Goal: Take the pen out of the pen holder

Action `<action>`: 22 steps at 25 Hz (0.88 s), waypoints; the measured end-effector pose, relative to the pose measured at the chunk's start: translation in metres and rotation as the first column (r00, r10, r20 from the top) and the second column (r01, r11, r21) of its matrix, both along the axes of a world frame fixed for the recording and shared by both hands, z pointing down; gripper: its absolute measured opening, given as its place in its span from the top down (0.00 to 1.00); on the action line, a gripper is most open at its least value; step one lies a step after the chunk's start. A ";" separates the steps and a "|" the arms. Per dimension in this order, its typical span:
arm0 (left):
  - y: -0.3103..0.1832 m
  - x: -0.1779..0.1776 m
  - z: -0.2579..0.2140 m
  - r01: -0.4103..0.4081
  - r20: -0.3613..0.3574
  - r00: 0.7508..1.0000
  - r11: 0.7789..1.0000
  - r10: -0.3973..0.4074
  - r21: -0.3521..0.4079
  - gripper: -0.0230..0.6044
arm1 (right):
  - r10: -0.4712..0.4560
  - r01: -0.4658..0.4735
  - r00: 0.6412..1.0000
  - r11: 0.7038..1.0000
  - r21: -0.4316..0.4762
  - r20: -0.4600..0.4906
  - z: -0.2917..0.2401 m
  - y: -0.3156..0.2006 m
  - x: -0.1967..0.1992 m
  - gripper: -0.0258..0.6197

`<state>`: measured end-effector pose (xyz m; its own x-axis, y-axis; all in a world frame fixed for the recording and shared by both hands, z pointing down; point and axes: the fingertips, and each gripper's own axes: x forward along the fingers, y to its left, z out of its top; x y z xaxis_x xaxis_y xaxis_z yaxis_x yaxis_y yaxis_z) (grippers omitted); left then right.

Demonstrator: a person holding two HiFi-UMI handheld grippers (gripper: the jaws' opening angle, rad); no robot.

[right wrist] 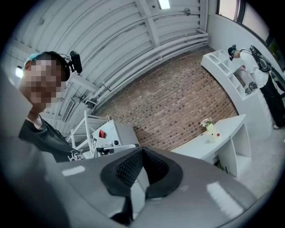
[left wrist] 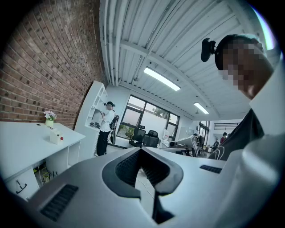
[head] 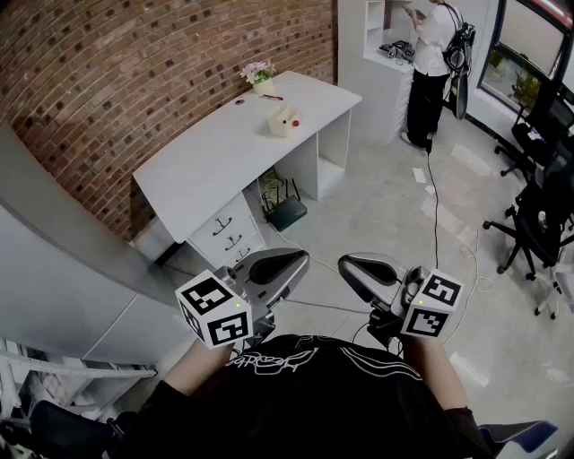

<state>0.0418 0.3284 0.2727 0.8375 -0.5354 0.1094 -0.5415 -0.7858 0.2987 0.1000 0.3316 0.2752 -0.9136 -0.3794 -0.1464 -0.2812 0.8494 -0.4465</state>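
— Left gripper [left wrist: 141,149], jaws?
— Pressed together tip to tip, nothing between the ribbed pads. Held low and close to the chest in the head view.

— Right gripper [right wrist: 142,149]?
— Same. Jaws closed on each other, empty. Just beside the left one, angled inward, not touching it.

— Pen holder [head: 283,120]?
— Small pale box with a red spot on its side. Stands upright on the white desk [head: 206,161] along the brick wall [head: 108,81], toward the far end. Well apart from both grippers. Pen too small to make out from here.

— Anything else on the desk?
— Flower pot [head: 260,79] at the far end. Thin red item [head: 272,97] lying flat between pot and holder, too small to name. Small dark dot [head: 239,101] nearer the wall.

— Underneath?
— Drawers [head: 229,231] at the near end. Dark boxy unit [head: 288,213] on the floor in the open bay.

— Beyond the desk?
— Person [head: 430,54] standing at white shelves [head: 377,27]. Black office chairs [head: 538,215] at the right. Cable [head: 437,197] trailing across the floor.
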 end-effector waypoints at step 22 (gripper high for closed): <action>-0.058 -0.016 0.026 0.013 -0.057 0.998 0.997 -0.017 -0.078 0.96 | 0.009 -0.009 1.000 0.997 -0.081 0.004 0.031 -0.052 -0.008 0.96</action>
<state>0.0258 0.2703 0.2991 0.8356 -0.5396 0.1032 -0.5331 -0.7509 0.3898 0.0920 0.2793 0.3066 -0.9095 -0.3983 -0.1191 -0.2864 0.8081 -0.5148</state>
